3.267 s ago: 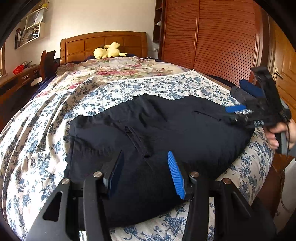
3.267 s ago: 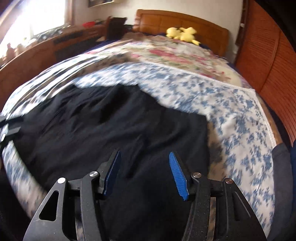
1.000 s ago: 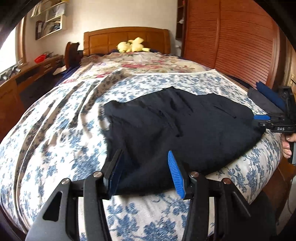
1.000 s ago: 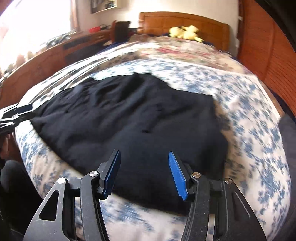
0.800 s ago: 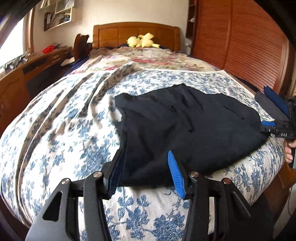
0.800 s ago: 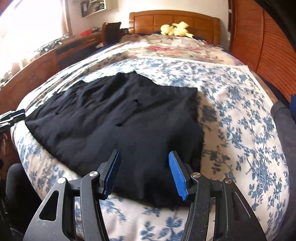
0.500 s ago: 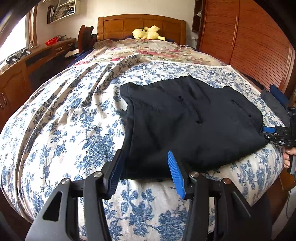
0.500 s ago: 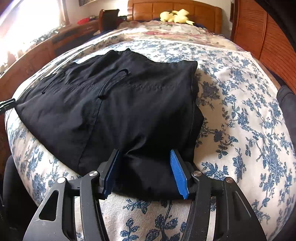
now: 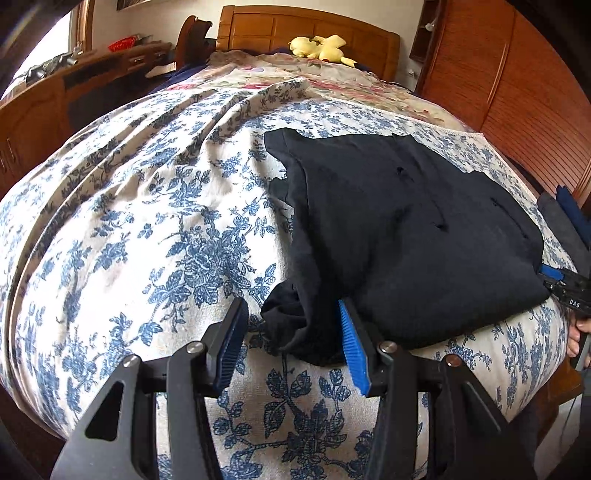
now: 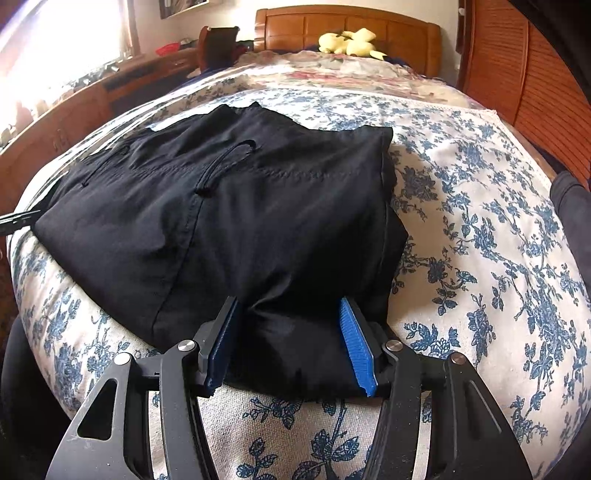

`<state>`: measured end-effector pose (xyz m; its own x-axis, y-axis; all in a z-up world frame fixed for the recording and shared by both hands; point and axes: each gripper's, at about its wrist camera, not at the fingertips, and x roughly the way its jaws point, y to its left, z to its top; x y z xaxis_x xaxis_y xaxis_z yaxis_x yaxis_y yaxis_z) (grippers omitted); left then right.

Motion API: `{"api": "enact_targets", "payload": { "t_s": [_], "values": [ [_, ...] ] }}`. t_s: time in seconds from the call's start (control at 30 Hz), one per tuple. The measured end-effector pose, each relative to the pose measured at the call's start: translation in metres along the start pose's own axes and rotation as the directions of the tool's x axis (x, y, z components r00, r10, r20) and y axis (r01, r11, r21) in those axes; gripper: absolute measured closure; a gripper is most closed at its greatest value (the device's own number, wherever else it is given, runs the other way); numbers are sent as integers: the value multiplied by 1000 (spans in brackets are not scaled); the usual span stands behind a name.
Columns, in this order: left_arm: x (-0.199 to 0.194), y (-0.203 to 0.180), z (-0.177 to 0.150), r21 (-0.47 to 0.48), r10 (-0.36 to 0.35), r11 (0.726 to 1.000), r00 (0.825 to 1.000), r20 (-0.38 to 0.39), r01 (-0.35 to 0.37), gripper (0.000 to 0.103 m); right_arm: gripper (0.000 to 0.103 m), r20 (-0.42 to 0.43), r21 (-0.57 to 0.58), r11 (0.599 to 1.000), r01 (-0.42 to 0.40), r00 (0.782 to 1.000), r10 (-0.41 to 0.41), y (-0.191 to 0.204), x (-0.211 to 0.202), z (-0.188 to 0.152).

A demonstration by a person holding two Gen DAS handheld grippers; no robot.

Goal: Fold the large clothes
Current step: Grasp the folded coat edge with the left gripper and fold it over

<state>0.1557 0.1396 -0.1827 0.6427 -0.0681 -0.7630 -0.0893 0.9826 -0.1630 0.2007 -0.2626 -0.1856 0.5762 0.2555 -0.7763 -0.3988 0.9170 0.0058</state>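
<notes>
Floral bedspread (image 9: pixel 147 221) behind; right tongs (image 9: pixel 565 291) read "DAS".

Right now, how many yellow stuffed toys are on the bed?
1. The yellow plush toy lies at the far end of the bed, against the wooden headboard. Others could be hidden behind the bedding.

Left claw (image 9: pixel 291 341) angles downward, jaws parted, black fabric bunched between them. Right claw (image 10: pixel 291 341) likewise tilts down, jaws apart, straddling dark cloth.
</notes>
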Motion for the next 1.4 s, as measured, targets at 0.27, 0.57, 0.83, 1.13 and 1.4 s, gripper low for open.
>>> {"api": "enact_targets", "payload": {
  "t_s": [0.27,0.57,0.83,1.13,1.4],
  "values": [
    [-2,-2,-6,-46,-42,998,999,3,42,73,48,23,2,1000,-4,1000,4,0,1,-3],
    [-51,-41,26,21,-51,999,991,124,49,99,47,35,4,1000,-6,999,6,0,1,-4],
    [-87,-122,83,167,-122,982,967,225,86,101,49,36,21,1000,-6,999,5,-4,-19,1],
    [-90,-270,123,392,-268,906,935,235,161,101,49,158,54,999,4,987,-13,-24,-90,-8],
    [-60,-351,112,474,-343,847,929,139,241,101,50,197,64,998,14,980,-27,-45,-129,-25]
  ]
}}
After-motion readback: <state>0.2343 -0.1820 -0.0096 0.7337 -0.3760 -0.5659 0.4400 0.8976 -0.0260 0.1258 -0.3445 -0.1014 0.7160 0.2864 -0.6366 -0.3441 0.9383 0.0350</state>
